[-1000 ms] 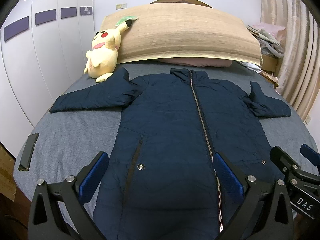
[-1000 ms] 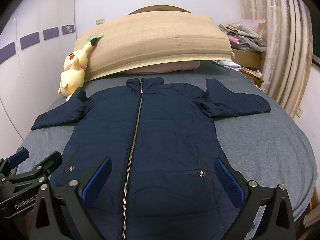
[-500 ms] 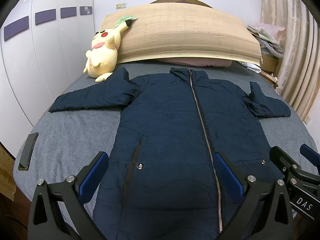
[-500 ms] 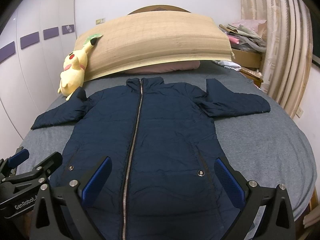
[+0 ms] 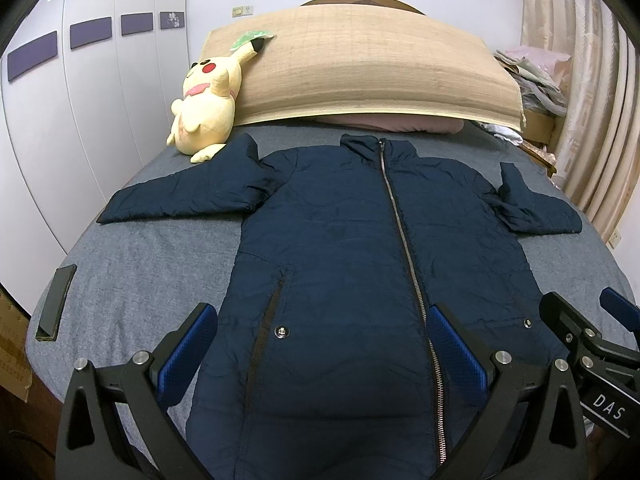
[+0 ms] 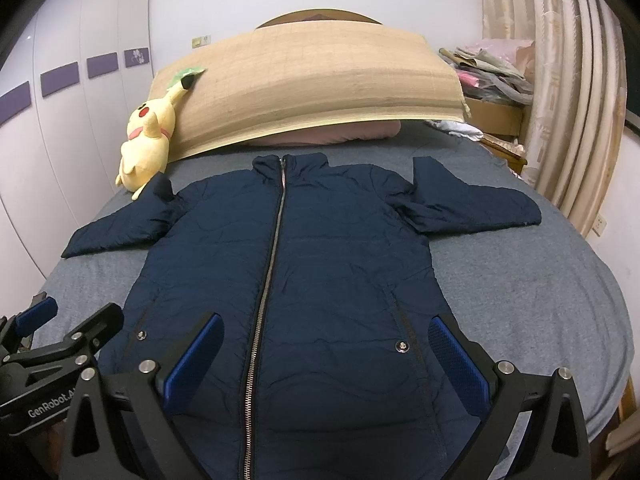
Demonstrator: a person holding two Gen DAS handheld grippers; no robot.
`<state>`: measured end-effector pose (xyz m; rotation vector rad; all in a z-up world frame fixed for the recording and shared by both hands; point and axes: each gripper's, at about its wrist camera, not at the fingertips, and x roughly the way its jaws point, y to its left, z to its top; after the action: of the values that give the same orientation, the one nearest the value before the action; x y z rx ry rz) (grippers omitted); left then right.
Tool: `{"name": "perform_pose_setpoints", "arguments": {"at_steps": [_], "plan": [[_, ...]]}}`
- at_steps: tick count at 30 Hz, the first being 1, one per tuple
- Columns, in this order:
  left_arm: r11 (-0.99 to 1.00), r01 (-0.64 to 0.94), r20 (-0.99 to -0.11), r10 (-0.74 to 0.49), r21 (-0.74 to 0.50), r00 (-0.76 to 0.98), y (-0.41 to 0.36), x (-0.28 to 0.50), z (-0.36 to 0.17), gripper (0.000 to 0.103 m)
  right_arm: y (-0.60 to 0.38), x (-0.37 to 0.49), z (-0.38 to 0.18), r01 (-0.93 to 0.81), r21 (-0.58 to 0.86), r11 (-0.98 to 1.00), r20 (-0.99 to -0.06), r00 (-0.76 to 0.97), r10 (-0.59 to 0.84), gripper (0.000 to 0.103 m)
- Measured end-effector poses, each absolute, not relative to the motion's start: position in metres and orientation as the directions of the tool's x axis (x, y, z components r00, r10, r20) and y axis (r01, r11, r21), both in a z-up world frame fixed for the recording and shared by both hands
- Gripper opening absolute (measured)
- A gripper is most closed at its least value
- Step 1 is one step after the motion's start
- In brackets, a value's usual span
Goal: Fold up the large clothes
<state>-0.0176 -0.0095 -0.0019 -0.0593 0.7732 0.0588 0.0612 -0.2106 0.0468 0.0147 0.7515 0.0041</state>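
"das" on the right gripper (image 5: 592,328), "genrobot" on the left gripper (image 6: 68,320); navy jacket (image 5: 360,280) lies lengthwise, collar toward frame top, both sets of fingers spread wide, empty.

Yellow plush toy (image 5: 206,108) leans on a mat (image 5: 368,64), perhaps bamboo.

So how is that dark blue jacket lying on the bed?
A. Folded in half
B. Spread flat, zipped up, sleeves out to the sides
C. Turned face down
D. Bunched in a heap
B: the jacket lies flat on the bed, zipper closed, sleeves spread sideways.
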Motion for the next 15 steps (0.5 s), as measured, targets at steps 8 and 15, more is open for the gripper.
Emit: {"name": "perform_pose_setpoints", "arguments": {"at_steps": [8,15], "plan": [[0.995,-0.094,-0.724,0.044,-0.029,0.688,0.003,-0.009,-0.016,0.103,-0.225,0.071,0.031,0.009,0.074,0.997,-0.721,0.691,0.047,0.103],[0.981,-0.196,-0.767,0.12,-0.007,0.63,0.044,-0.002,-0.045,0.103,-0.281,0.078,0.005,0.05,0.221,0.974,-0.748,0.649,0.136,0.103]]}}
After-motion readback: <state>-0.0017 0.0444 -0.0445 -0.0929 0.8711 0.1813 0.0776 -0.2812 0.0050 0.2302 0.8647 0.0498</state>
